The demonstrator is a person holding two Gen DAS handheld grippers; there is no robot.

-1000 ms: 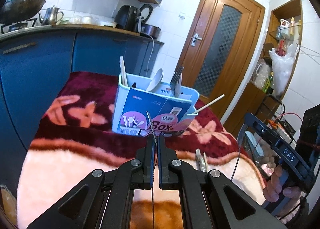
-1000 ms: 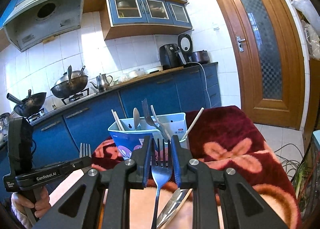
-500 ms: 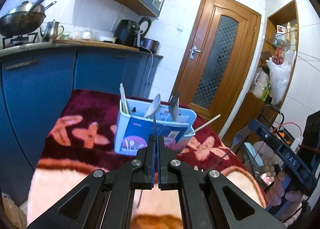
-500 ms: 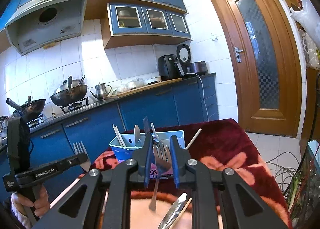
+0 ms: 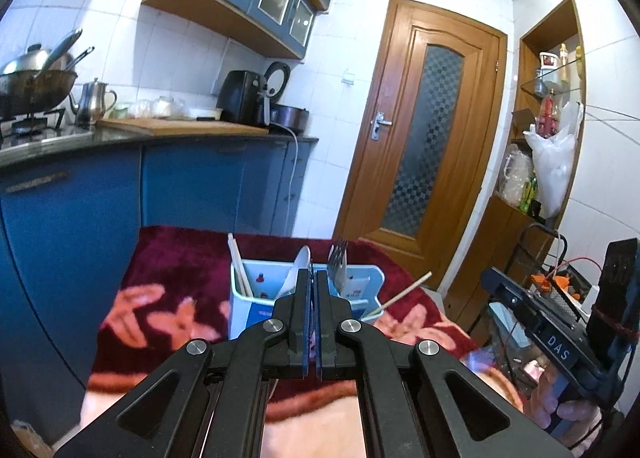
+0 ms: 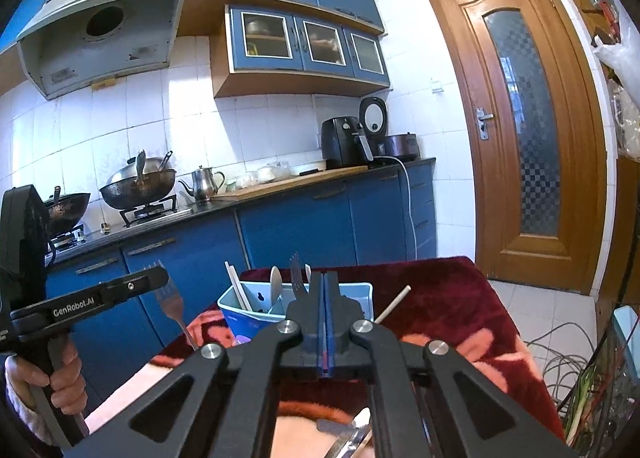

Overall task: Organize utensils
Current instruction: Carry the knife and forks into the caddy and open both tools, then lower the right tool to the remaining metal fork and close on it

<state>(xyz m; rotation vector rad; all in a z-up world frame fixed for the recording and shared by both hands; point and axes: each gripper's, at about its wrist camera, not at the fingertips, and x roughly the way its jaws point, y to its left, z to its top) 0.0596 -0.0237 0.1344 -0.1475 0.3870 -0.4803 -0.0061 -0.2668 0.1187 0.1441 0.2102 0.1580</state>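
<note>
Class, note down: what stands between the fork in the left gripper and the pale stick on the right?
The blue utensil box, holding chopsticks and a spoon, stands between the fork and the stick; the right wrist view shows it.

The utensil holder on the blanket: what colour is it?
Light blue utensil holder, clearest in the right wrist view.

Both wrist views toward utensil box (image 5: 306, 300)
</note>
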